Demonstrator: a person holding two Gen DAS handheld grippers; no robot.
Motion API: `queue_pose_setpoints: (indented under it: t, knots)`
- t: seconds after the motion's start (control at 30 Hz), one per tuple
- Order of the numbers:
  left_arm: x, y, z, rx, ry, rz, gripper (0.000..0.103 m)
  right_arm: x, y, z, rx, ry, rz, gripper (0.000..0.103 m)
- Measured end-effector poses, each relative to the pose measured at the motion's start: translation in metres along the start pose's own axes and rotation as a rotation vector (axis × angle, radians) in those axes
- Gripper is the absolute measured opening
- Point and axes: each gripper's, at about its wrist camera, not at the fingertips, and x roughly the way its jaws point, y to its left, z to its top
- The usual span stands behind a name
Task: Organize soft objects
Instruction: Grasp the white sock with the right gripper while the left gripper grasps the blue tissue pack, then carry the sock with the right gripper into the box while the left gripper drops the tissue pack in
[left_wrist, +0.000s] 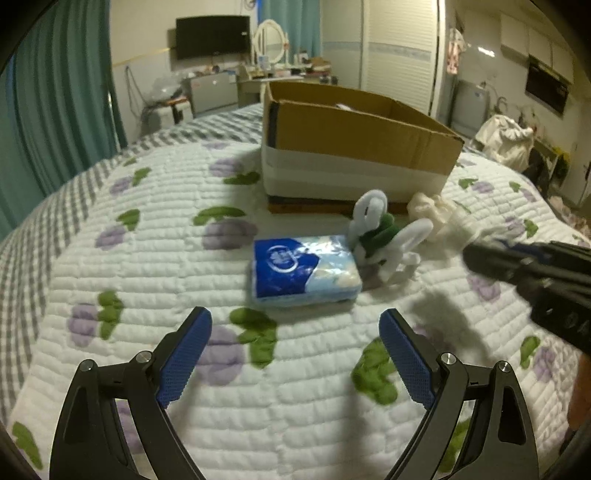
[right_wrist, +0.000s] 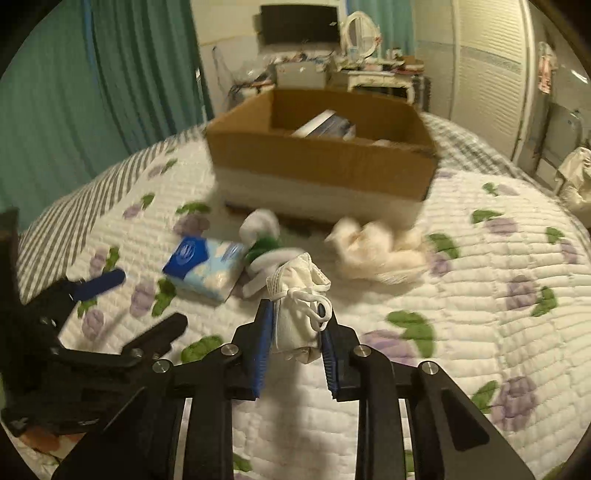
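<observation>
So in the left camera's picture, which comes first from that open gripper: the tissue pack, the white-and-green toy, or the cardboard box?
From the left gripper:
1. Tissue pack, straight ahead on the quilt.
2. Toy, just behind the pack, to the right.
3. Box, farthest, at the back.

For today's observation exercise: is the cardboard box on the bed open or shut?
Open. The cardboard box has no flaps over its top, and the right wrist view looks straight down onto packets lying inside it.

Dim warm indoor light, fisheye edge warp, motion blur mid-frame, soft shadows
</observation>
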Motion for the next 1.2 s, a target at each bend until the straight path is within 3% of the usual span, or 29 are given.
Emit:
queue_pose_setpoints:
  t: [0.33, 0.4, 0.5, 0.87, 1.2]
  knots:
    - [0.04, 0.004, 0.011, -0.052, 0.033, 0.001, 0.091, 0.015, -0.019, 0.011, 0.049, -0.01, -0.073, 0.024]
    - [0.043, 0.005, 0.011, -0.057, 0.03, -0.013, 0.076, 0.019, -0.02, 0.013, 0.047, -0.008, -0.08, 0.024]
    - [0.04, 0.001, 0.01, -0.043, 0.021, -0.013, 0.075, 0.023, -0.022, 0.012, 0.046, -0.003, -0.084, 0.024]
    - [-0.006, -0.006, 0.008, -0.03, -0.04, -0.003, 0.074, 0.004, -0.02, 0.007, 0.046, -0.041, -0.069, 0.024]
    - [-0.073, -0.029, 0.017, 0.003, -0.104, -0.004, 0.074, -0.072, -0.017, 0.004, 0.032, -0.137, -0.039, 0.024]
